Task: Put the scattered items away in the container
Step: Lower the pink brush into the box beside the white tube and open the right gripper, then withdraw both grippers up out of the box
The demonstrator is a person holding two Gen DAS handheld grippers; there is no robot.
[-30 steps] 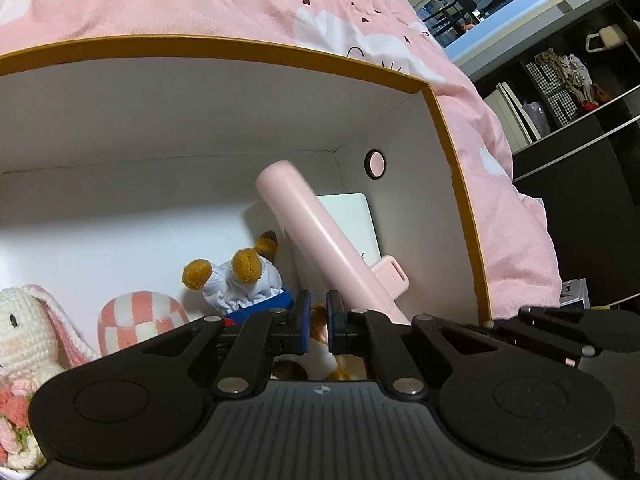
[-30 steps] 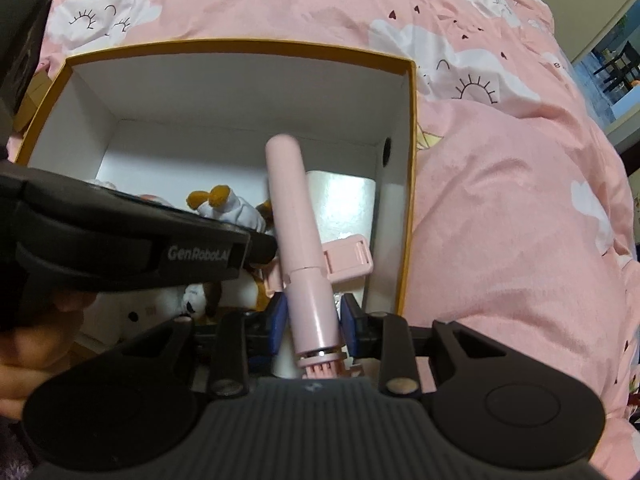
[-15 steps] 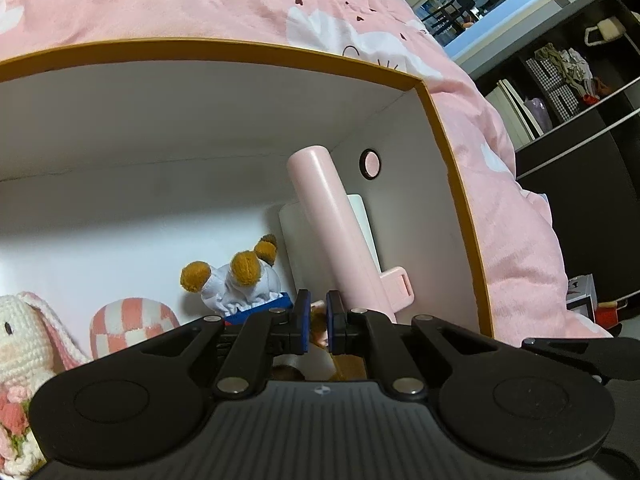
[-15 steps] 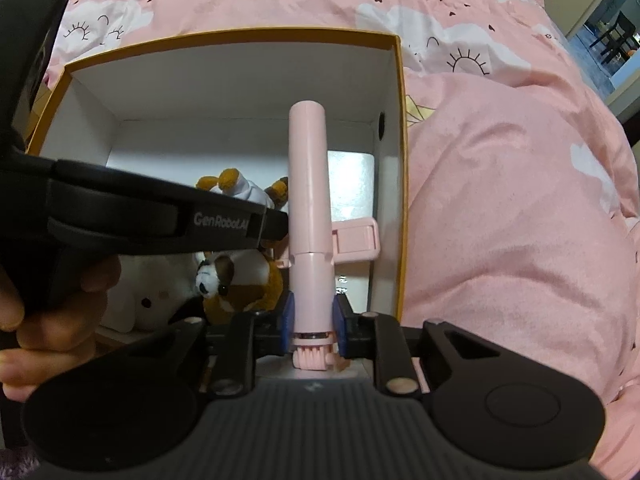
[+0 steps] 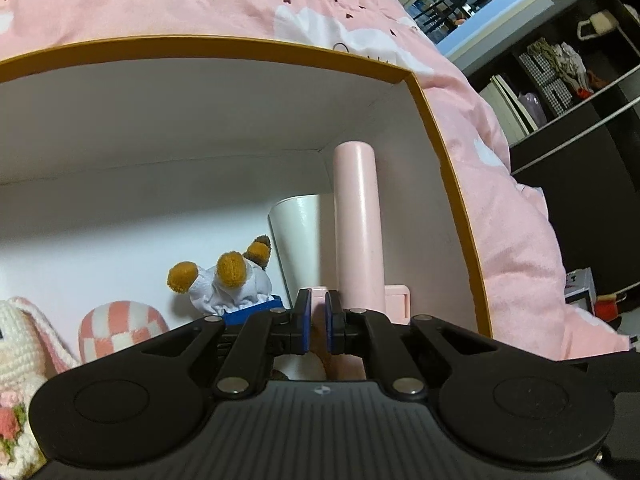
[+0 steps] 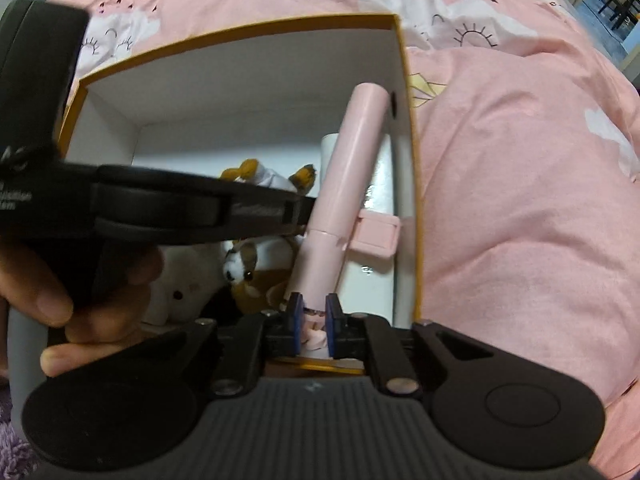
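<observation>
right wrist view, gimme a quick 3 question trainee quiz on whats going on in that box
1. True or false: the pink stick lies flat on the bedspread.
2. What does the right gripper close on? A) plush dog B) pink stick's lower end C) box rim
3. Which wall of the box does the stick lean toward?

Key: 1 false; 2 B; 3 the right wall.

The pink tube [image 6: 351, 184] swung from leaning left to leaning right. The right gripper [image 6: 313, 317] closed on its lower end.
</observation>
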